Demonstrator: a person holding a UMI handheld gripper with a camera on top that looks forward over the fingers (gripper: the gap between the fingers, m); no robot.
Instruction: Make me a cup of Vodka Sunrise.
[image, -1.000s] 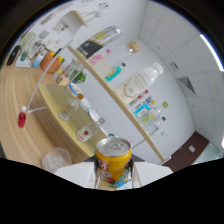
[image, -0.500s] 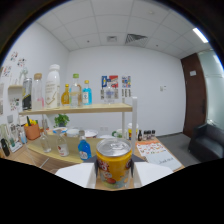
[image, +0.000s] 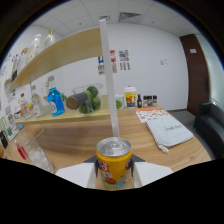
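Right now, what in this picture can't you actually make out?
- Yellow can, gripper view: its base sits hidden between the gripper fingers; label print is too small.
- Small bottles beyond the white post: too small to identify.
- Glass beside the can: blurred, contents unclear.

Fingers (image: 114, 175) clamp yellow can (image: 114, 161) upright above wooden counter (image: 90, 140).

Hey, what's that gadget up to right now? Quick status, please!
Gripper shut on yellow can, upright above the wooden counter. Glass off to the side. Nothing blocking ahead.
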